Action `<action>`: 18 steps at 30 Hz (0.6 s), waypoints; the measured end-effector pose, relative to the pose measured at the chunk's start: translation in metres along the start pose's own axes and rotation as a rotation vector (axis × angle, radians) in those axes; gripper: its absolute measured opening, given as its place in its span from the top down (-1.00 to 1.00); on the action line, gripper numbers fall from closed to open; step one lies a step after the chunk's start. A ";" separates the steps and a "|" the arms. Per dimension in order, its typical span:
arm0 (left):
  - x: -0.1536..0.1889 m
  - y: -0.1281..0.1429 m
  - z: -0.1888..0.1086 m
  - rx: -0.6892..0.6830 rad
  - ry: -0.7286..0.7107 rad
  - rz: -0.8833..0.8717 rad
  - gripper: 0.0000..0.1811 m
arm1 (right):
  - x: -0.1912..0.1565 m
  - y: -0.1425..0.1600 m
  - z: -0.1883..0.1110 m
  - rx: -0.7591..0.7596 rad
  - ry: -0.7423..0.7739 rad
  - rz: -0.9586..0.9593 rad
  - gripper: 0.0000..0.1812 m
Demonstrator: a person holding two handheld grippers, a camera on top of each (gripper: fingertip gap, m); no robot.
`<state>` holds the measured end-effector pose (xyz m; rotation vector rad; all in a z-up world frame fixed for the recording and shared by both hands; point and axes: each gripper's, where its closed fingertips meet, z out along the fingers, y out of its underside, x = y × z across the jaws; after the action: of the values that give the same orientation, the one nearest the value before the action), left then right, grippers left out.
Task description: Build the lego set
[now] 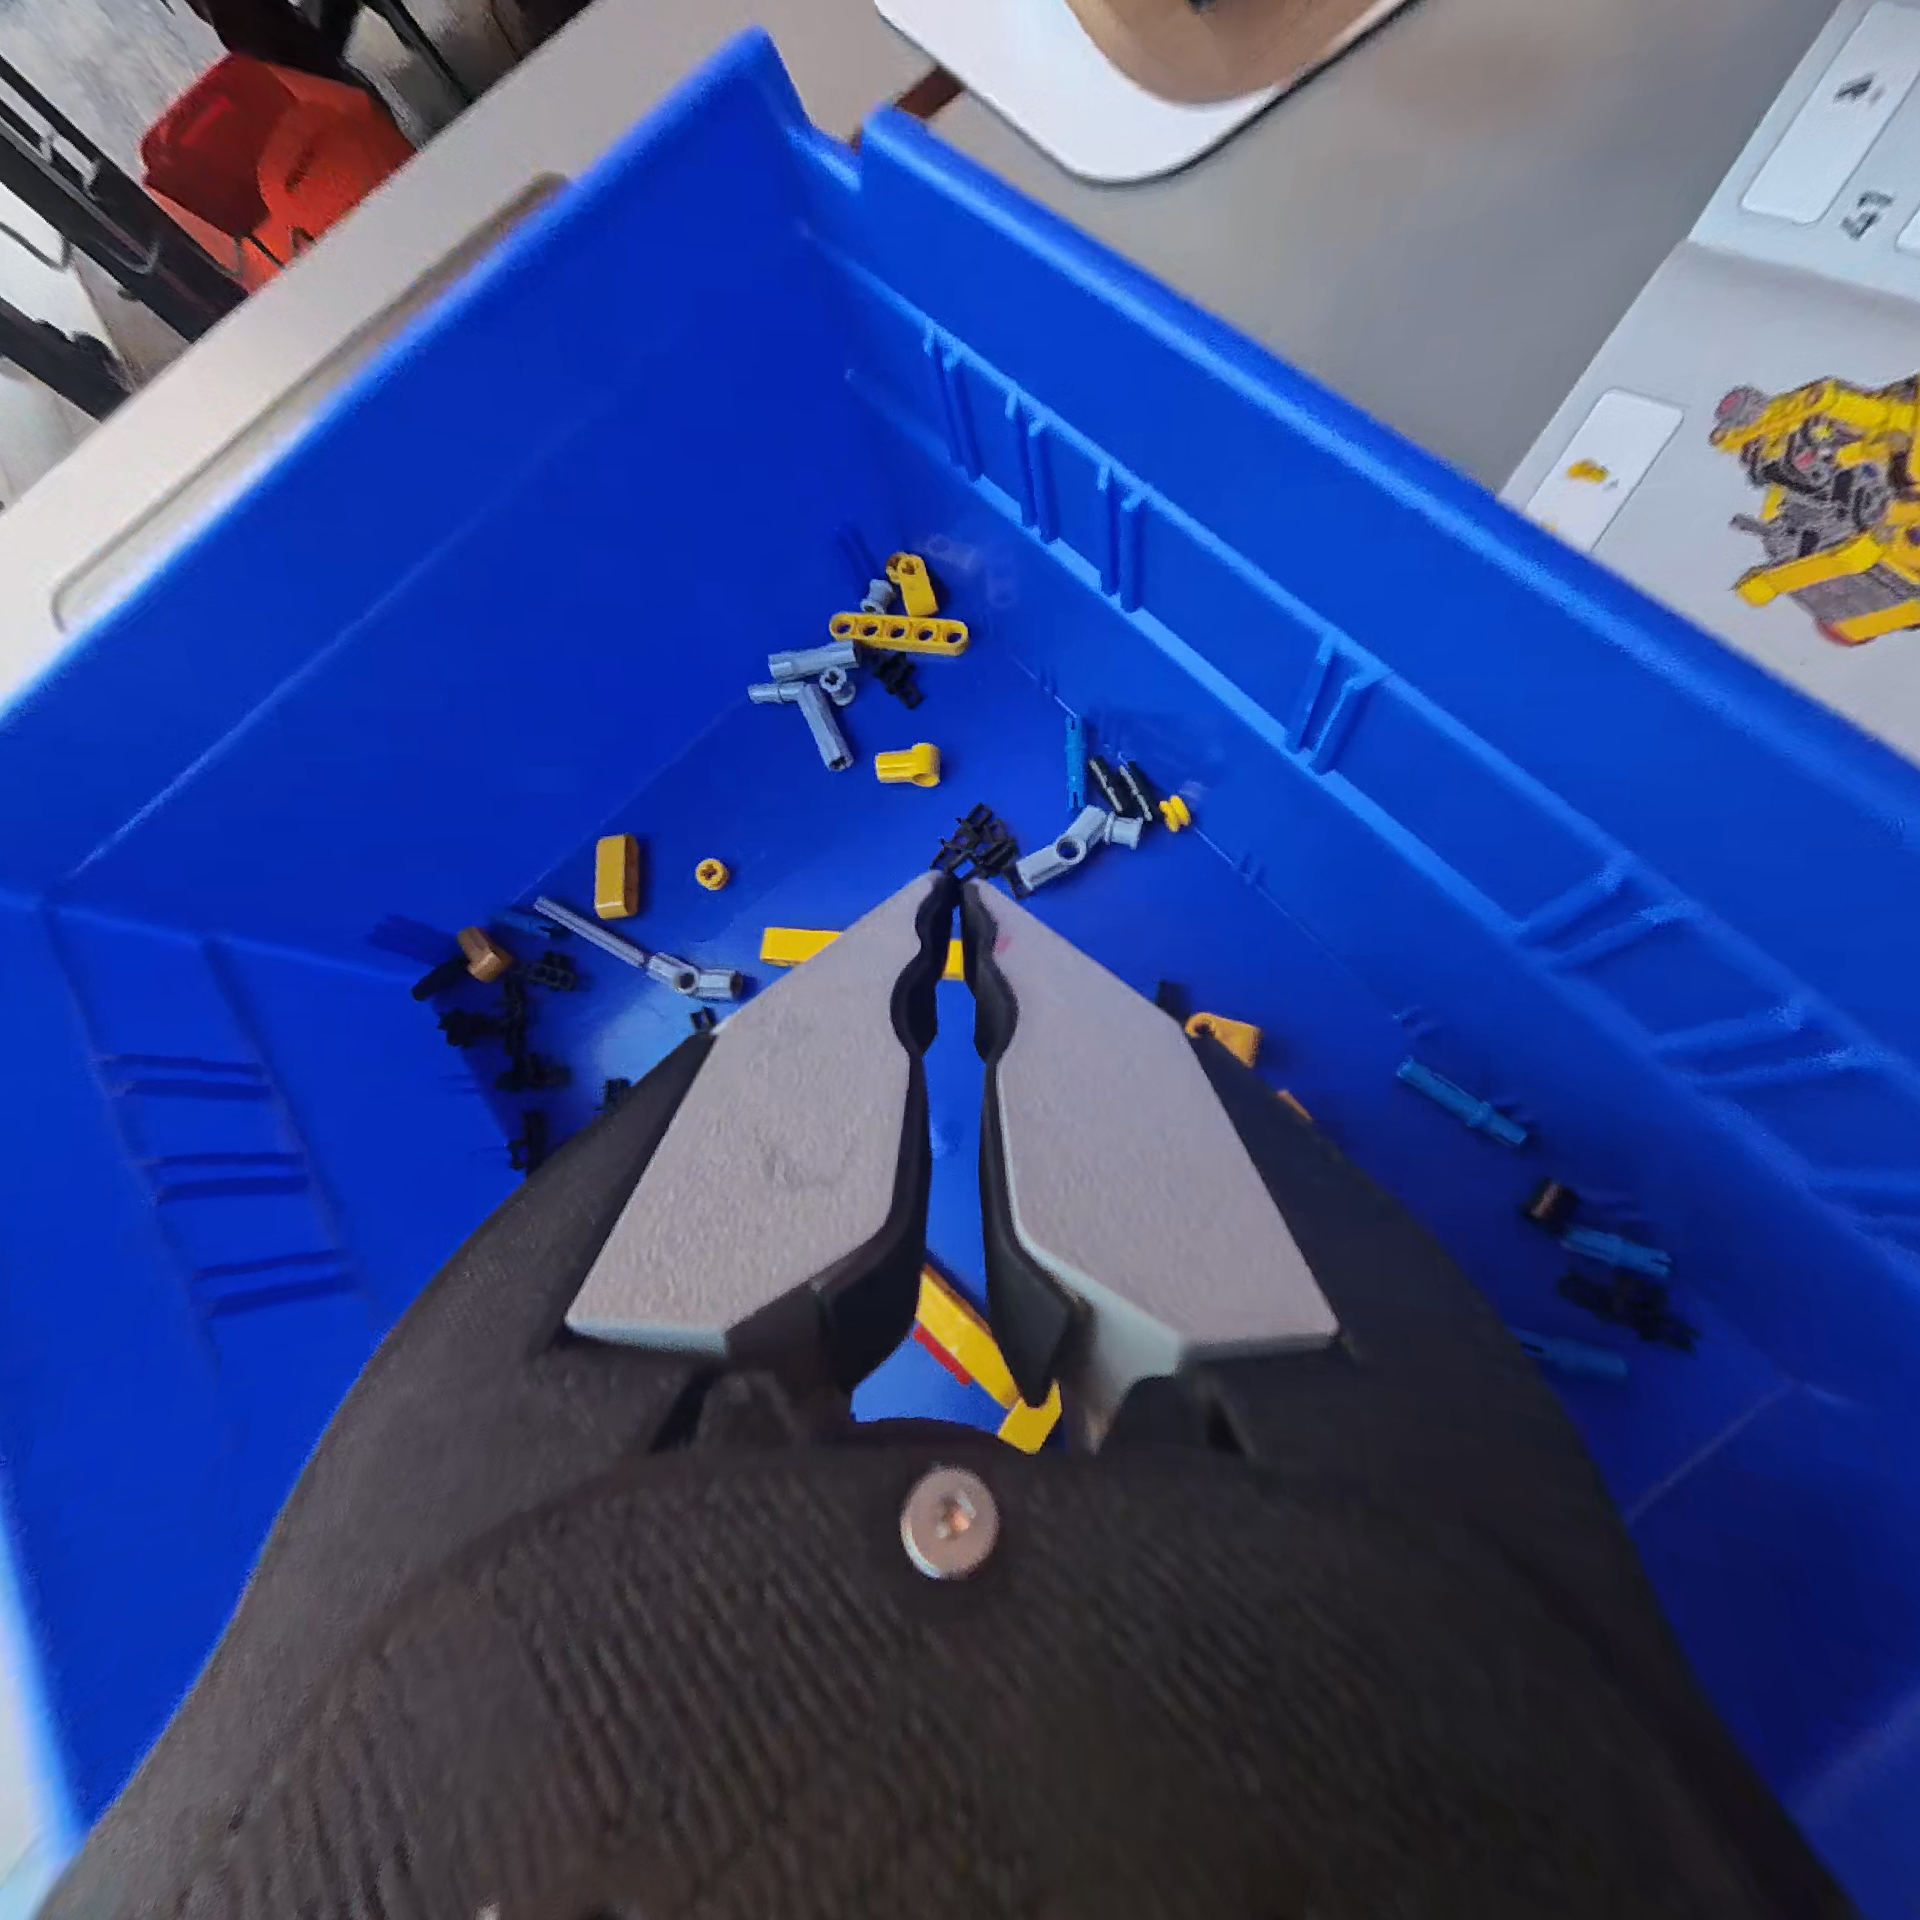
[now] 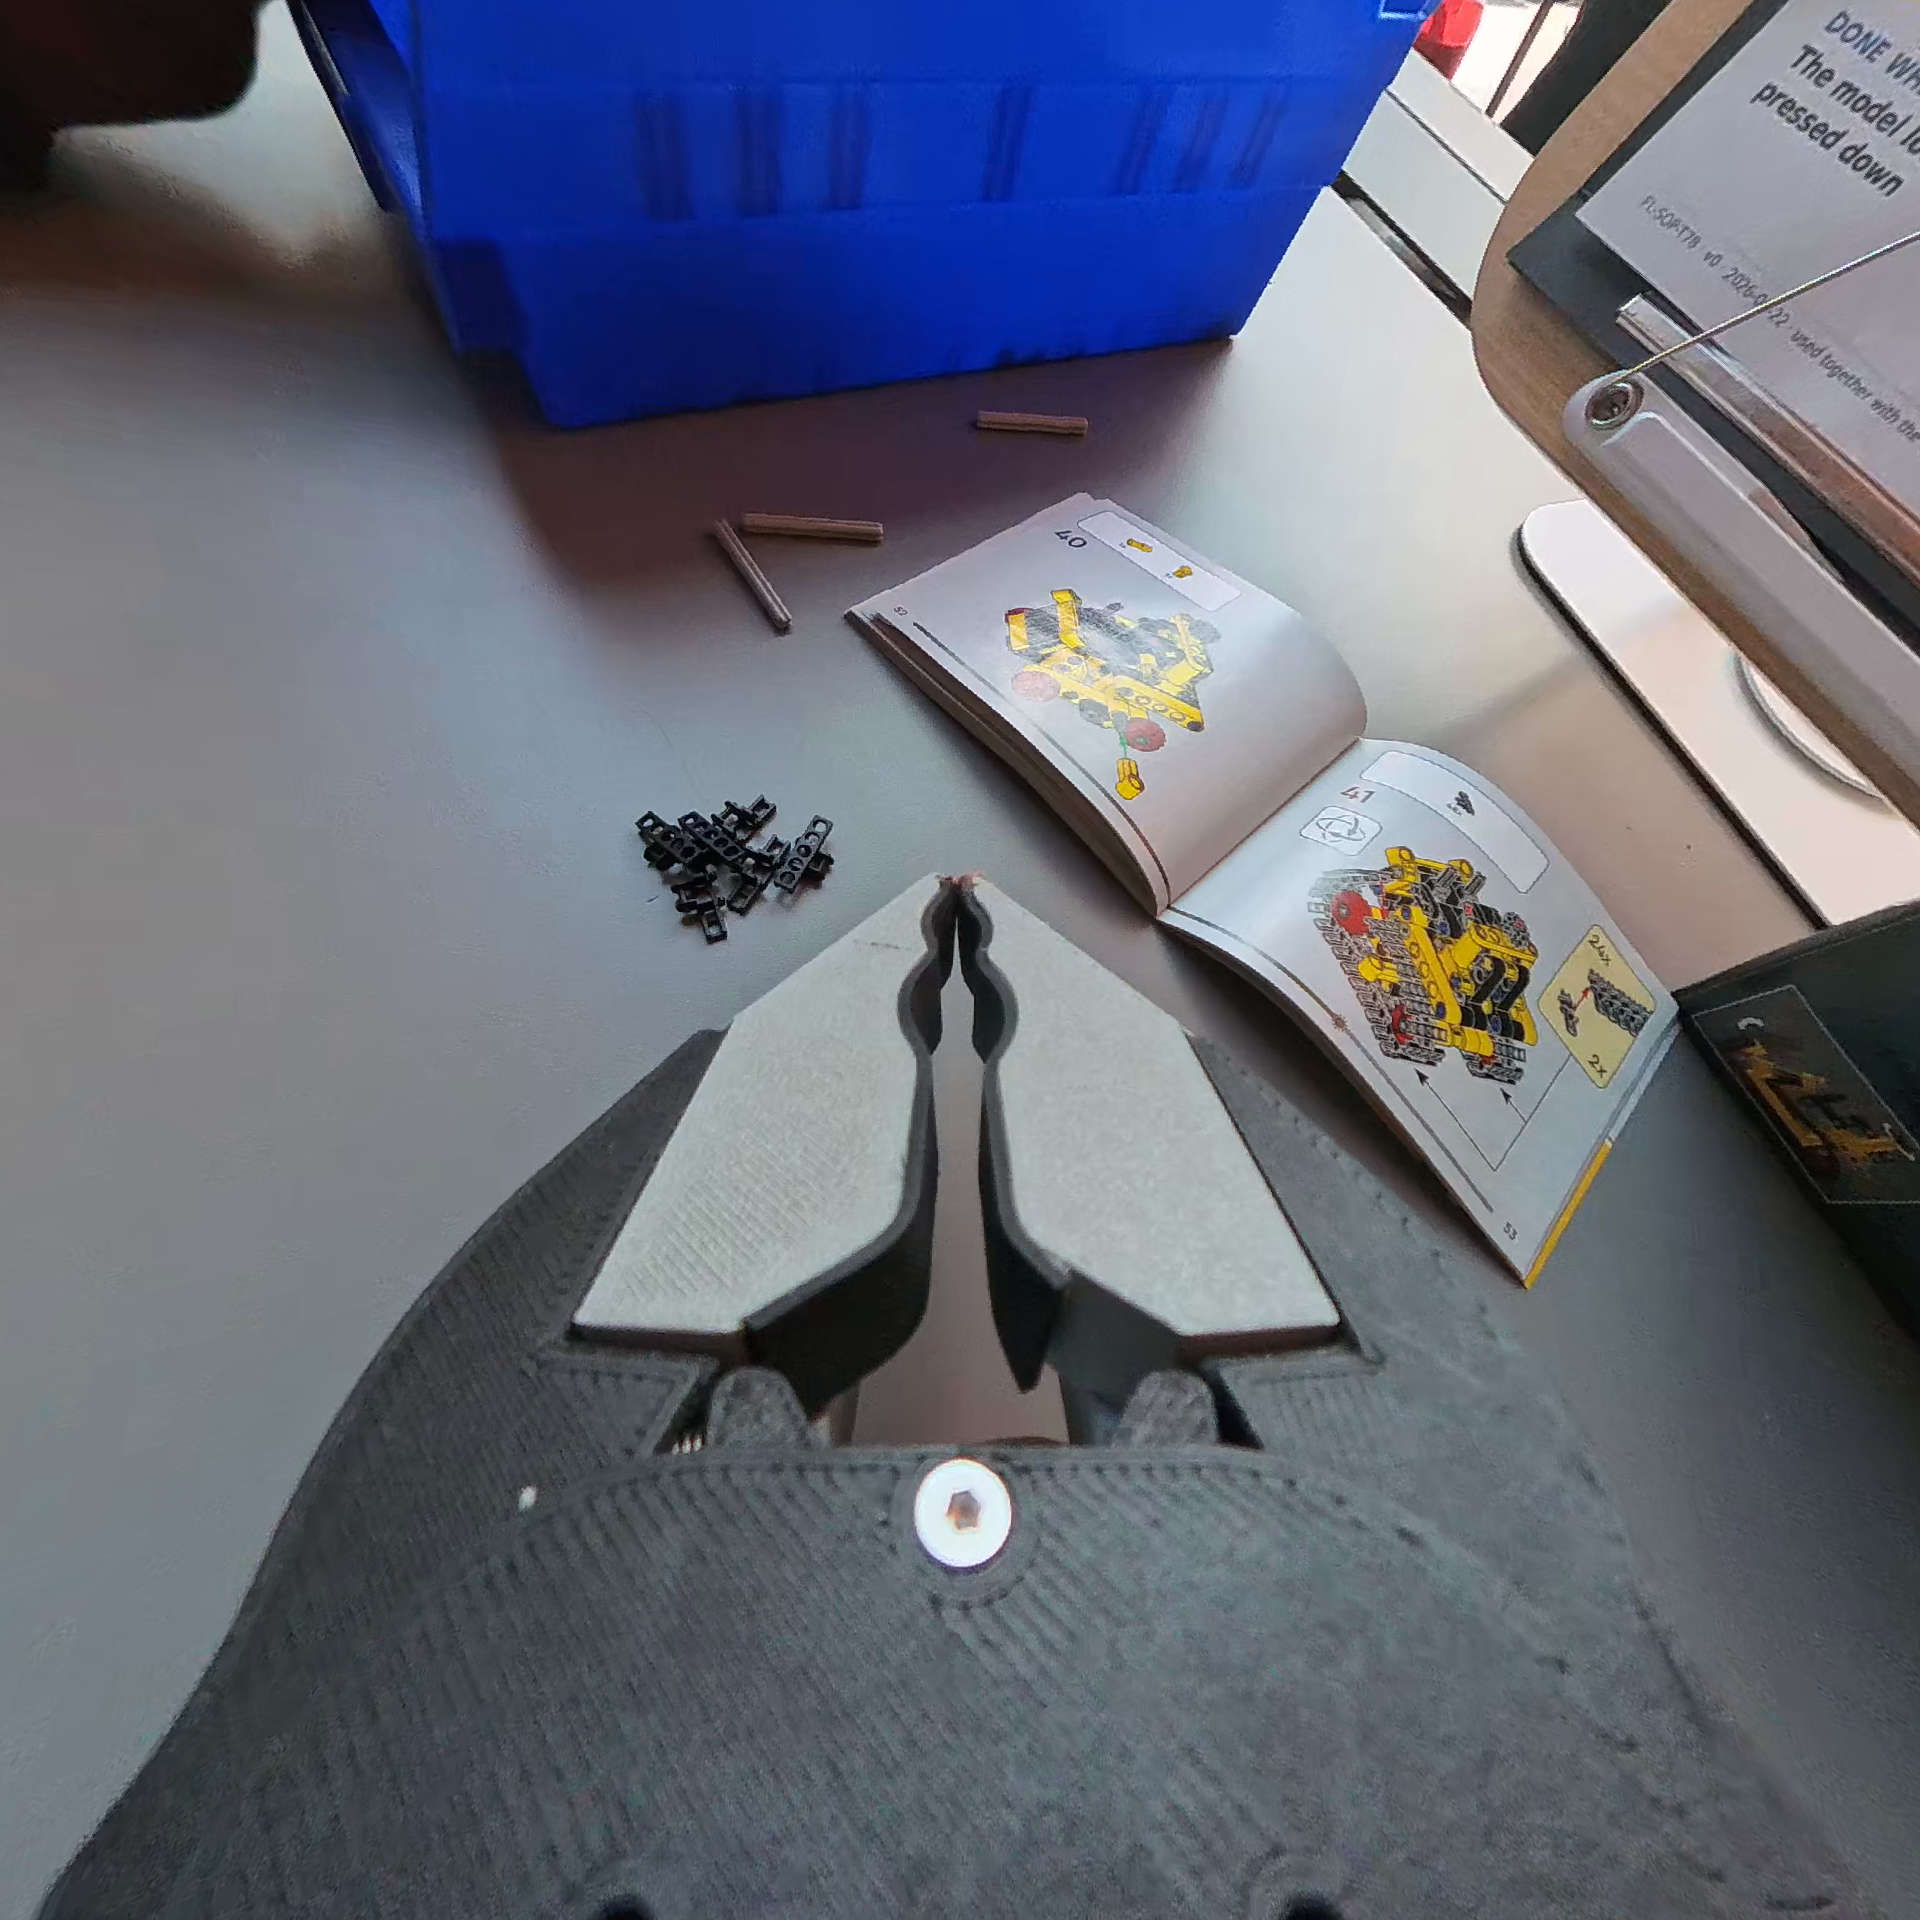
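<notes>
Hovering inside the blue bin [image 1: 436, 644], the left gripper [image 1: 958, 885] has its fingers pinched on a black track link [image 1: 975, 837] at the very tips; the right gripper [image 2: 958, 885], fingers closed and empty, waits above the table [image 2: 312, 727] just right of the black link pile [image 2: 736, 858].

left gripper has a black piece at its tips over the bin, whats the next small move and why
Probably lift the left gripper out of the blue bin and carry its black track link to the pile of black track links on the table. The open instruction booklet pictures tracks.
</notes>
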<state>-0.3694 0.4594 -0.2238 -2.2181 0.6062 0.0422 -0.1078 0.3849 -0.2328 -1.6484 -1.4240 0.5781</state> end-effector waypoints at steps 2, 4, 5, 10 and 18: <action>0.000 -0.015 -0.013 0.075 -0.011 0.017 1.00 | 0.000 0.000 0.000 0.002 0.000 0.001 1.00; 0.011 -0.037 -0.029 0.182 0.013 0.053 1.00 | 0.000 0.000 0.000 0.001 0.000 0.000 1.00; 0.021 -0.048 -0.038 0.241 0.044 0.074 1.00 | 0.000 0.000 0.000 0.000 0.001 -0.001 1.00; 0.095 -0.089 -0.079 0.425 0.272 0.174 1.00 | 0.002 0.000 0.000 0.000 0.010 -0.002 1.00; 0.242 -0.063 -0.082 0.244 0.550 0.459 1.00 | 0.008 0.003 0.001 -0.007 0.022 0.025 1.00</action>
<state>-0.1418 0.3351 -0.1787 -1.8082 1.3368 -0.3963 -0.1049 0.3927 -0.2344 -1.6757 -1.3930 0.5676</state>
